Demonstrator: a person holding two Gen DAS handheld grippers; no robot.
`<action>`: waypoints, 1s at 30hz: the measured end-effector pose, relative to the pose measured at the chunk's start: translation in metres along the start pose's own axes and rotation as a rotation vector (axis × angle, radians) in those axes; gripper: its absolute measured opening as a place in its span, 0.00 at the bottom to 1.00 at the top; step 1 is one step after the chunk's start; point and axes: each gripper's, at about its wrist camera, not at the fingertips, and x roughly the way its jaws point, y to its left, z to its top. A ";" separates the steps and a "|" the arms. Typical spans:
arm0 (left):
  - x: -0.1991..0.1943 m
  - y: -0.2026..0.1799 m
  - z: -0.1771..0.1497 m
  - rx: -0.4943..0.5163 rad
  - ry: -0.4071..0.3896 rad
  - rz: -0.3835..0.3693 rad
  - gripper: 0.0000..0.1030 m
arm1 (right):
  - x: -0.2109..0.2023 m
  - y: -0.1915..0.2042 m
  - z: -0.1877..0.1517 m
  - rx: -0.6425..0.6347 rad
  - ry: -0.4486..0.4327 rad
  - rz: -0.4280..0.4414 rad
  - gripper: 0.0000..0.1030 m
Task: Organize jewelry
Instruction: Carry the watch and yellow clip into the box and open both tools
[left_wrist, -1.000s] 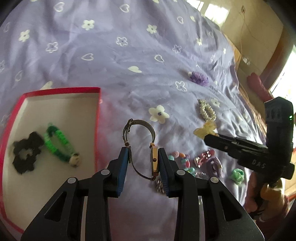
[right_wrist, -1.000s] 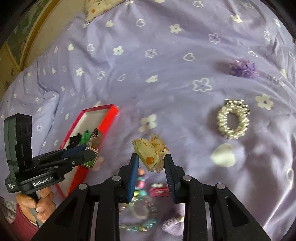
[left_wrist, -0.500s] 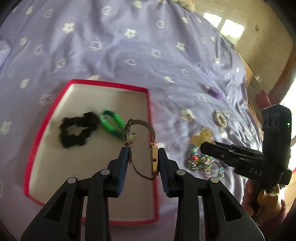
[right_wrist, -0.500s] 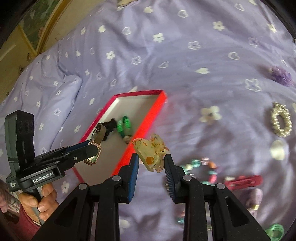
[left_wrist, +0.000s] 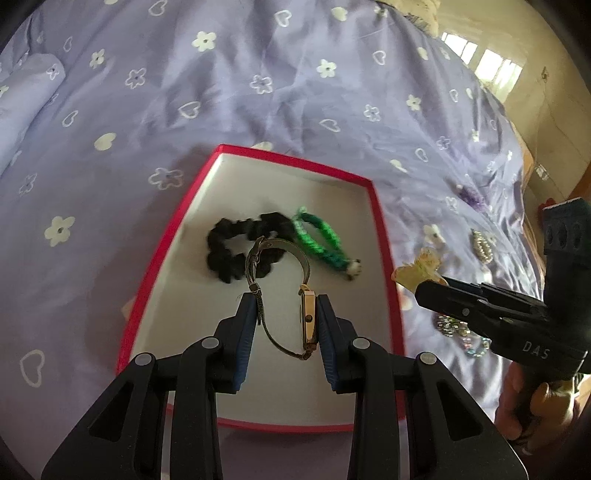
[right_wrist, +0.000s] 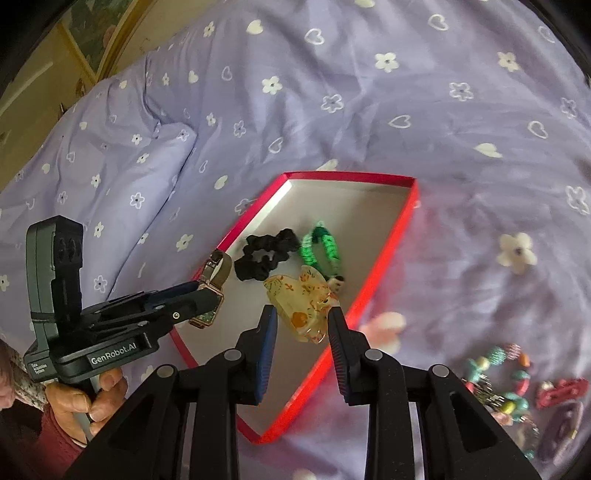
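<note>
Lilac bedspread (left_wrist: 258, 110) with white flowers and hearts, pillow (right_wrist: 122, 173) at the far left in the right wrist view. Red box (left_wrist: 384, 258) with a pale floor is sitting on it.

My left gripper (left_wrist: 286, 314) is angling steeply down over the box, pinching a gold watch (left_wrist: 308, 317): case flat against one pad, mesh strap against the other, the strap loop arching forward above the black scrunchie (left_wrist: 225, 251). The green braided bracelet (left_wrist: 321, 236) is lying just beside the scrunchie on the box floor.

My right gripper (right_wrist: 301, 325) is tilting down too, over the box's right rim, pinching a translucent yellow hair claw (right_wrist: 303, 299).

Hands are wrapping both handles from below. Loose beaded bracelets (right_wrist: 506, 376) and clips are lying on the spread, right of the box.
</note>
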 end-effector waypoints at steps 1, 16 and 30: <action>0.001 0.004 0.000 -0.004 0.003 0.005 0.29 | 0.005 0.002 0.001 -0.004 0.006 0.000 0.28; 0.042 0.025 0.005 0.002 0.070 0.062 0.29 | 0.067 0.014 0.012 -0.086 0.117 -0.055 0.28; 0.050 0.027 0.002 0.004 0.080 0.081 0.36 | 0.080 0.019 0.012 -0.150 0.148 -0.093 0.29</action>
